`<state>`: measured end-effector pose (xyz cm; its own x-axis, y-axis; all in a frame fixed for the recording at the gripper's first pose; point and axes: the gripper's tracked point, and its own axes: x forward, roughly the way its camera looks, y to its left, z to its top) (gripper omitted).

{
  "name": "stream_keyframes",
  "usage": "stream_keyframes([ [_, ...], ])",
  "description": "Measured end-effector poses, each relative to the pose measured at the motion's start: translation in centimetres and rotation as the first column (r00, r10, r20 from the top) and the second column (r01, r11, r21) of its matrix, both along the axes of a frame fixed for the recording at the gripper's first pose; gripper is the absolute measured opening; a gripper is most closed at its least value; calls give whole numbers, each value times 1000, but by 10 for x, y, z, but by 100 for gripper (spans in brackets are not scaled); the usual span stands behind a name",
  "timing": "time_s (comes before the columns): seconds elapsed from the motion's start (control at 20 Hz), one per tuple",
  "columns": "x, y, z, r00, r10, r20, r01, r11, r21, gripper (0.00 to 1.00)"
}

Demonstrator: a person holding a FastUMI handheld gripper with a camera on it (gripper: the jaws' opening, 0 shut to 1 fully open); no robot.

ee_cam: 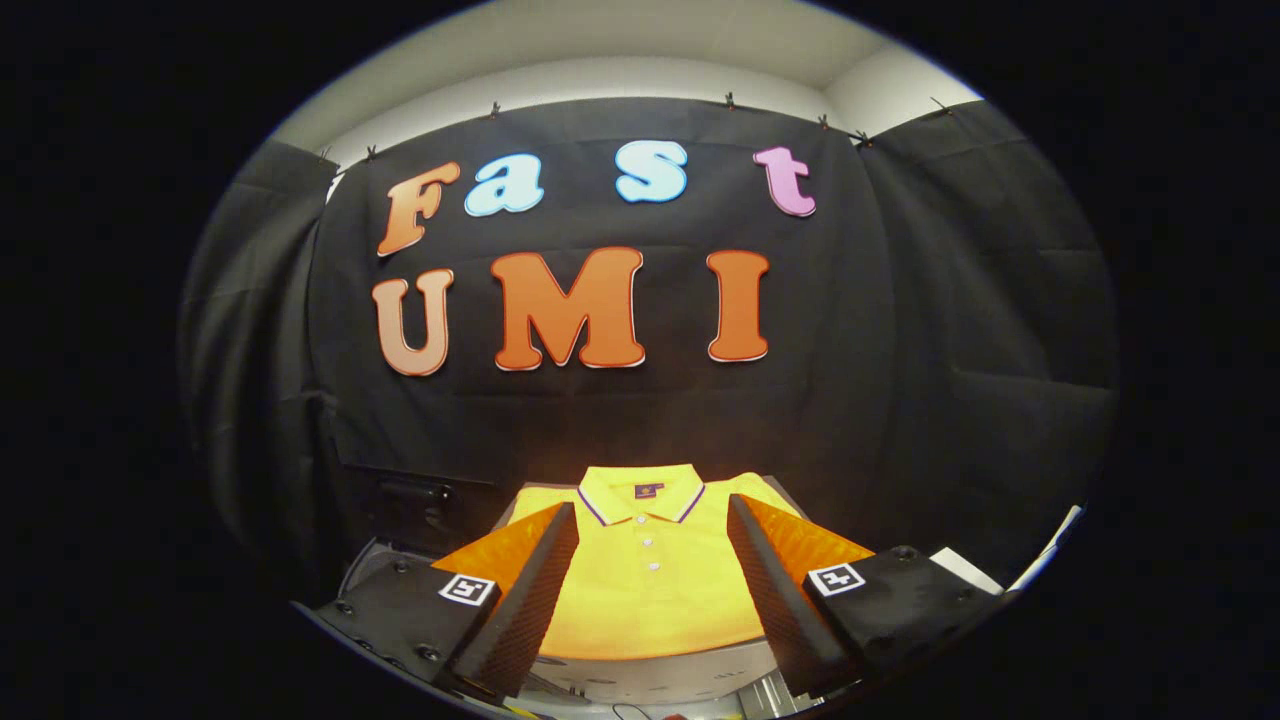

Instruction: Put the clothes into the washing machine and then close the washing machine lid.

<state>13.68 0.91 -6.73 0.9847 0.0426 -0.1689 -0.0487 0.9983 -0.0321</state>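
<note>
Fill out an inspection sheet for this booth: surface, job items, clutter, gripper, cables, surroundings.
Surface: pale grey top under the shirt, bare at its near edge.
Job's things: folded yellow polo shirt with a striped collar and white buttons lies flat, collar away from the gripper. Washing machine and lid: cannot identify with certainty; a dark panel stands beyond the left finger.
Clutter: white sheet-like object beside the right finger; cannot tell what it is.
Gripper: two-finger gripper open, dark ridged fingers spread over the shirt, not pressing it.
Cables: a thin dark line at the near edge, unclear.
Surroundings: black cloth wall, pale ceiling above.
</note>
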Motion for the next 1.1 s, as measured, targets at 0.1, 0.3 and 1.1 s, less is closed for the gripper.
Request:
stream_keyframes([
  [0.1, 35, 2, -17, 999, 0, -52, 1, 1000, 15, 98],
  [0.3, 92, -6, -66, 982, -30, -186, 32, 999, 9, 98],
  [1.1, 130, -13, -143, 838, -90, -538, 97, 995, -17, 97],
])
